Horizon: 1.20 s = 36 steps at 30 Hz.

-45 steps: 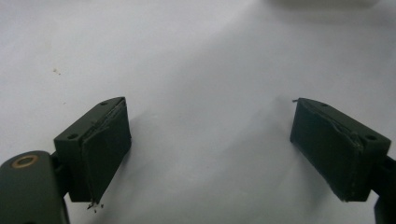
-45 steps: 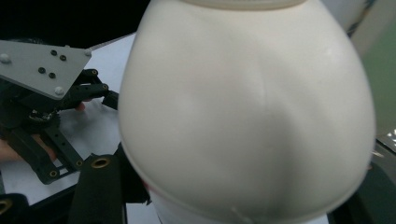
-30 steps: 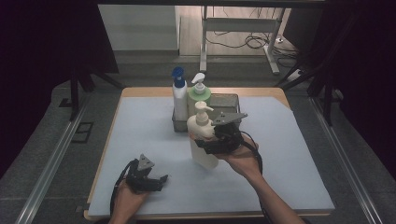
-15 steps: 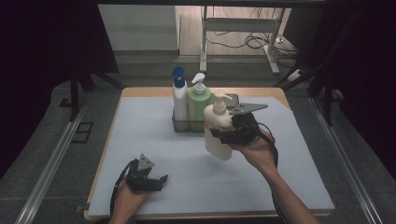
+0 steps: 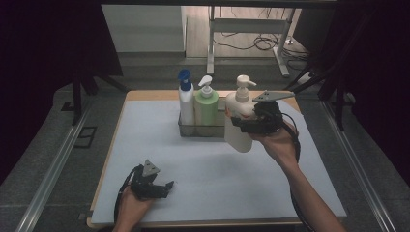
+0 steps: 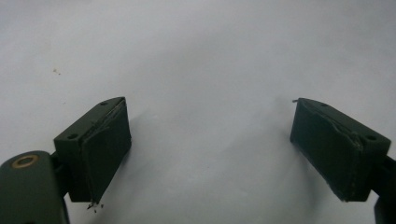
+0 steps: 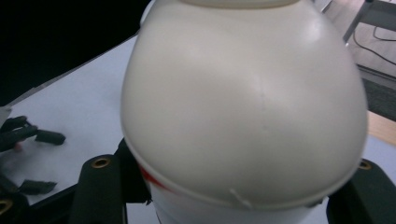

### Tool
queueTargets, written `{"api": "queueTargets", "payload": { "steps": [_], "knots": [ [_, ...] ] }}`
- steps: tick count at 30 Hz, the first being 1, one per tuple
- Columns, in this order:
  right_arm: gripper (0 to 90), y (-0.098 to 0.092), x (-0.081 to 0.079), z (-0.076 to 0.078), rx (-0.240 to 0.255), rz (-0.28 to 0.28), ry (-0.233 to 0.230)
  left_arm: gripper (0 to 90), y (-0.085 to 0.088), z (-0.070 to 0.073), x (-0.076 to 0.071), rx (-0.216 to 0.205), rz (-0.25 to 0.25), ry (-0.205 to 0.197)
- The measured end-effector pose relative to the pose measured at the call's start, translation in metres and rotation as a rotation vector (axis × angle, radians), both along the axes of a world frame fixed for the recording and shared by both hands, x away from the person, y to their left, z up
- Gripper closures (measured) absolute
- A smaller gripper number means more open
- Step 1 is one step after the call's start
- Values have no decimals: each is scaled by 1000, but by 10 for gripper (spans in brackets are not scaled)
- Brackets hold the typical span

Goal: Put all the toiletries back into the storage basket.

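Cream pump bottle (image 5: 239, 123) is the item in transit: it hangs upright above the table (image 5: 145, 125), clamped around its body by the right gripper (image 5: 244, 123), at the right end of the wire basket (image 5: 200, 130). In the right gripper view the bottle's rounded shoulder (image 7: 243, 107) sits between the two black jaws, which press against its sides.

The basket holds a white bottle with a blue cap (image 5: 185, 101) and a green pump bottle (image 5: 206, 104), both upright and side by side. The space to their right appears free, though the held bottle hides part of it.

Step in hand, as judged: carrying the bottle to the basket for placement beside the green one.

Next move calls for:
- aligning the bottle base over the free right-hand section of the basket;
- lowering it vertically, clearing the basket rim and the green bottle's pump head;
- releasing only once the base is seated.

The left gripper (image 5: 157, 186) rests on the table near the front edge, jaws spread wide with nothing between them.
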State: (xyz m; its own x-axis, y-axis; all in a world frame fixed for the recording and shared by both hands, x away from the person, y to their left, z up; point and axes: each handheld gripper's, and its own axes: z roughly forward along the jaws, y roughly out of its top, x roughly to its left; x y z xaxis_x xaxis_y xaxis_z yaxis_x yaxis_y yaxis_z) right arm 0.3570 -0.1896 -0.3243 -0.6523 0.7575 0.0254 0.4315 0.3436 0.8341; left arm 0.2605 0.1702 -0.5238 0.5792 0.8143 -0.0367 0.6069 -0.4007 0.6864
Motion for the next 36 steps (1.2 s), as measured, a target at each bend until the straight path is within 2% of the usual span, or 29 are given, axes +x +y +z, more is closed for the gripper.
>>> {"api": "queueTargets", "payload": {
  "steps": [7,13,16,36],
  "knots": [
    [371,-7,17,3,12,-39,-16,121,0,0,0,2,-1,0],
    [371,-9,35,-1,14,-81,-18,121,0,0,0,3,0,-1],
    [371,-9,40,-2,12,-85,-21,121,0,0,0,3,0,-1],
    [372,2,81,-10,31,-161,-26,121,0,0,0,3,0,-1]
  ]
}}
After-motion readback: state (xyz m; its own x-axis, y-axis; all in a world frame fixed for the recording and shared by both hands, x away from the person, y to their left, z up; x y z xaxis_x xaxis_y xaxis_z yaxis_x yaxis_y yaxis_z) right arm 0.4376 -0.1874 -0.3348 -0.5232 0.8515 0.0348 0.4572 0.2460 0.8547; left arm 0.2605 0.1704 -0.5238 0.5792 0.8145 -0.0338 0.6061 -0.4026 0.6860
